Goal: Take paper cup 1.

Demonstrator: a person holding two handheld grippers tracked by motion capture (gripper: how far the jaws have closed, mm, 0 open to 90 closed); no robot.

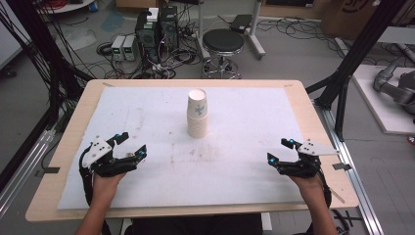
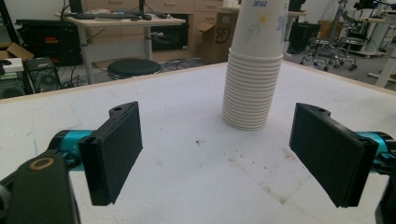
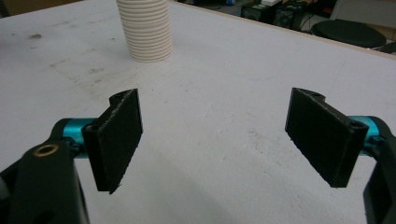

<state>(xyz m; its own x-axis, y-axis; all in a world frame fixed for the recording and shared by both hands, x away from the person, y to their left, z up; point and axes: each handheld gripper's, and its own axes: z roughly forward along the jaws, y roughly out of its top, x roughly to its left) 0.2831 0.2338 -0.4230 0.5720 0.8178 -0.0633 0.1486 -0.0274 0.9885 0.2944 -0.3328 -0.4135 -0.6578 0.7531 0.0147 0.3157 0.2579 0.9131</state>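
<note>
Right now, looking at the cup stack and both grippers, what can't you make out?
- Cup stack: top cut off by the upper edge in the left gripper view and the right gripper view.
- How many cups: rims too fine to count in the high view.
- Flower print: too small to read there.

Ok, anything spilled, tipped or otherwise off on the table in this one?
Nothing serious. The stack of paper cups stands upright mid-table, with no spill around it. The white mat carries small brownish stains in front of the stack. The left claw and right claw are open and empty.
</note>
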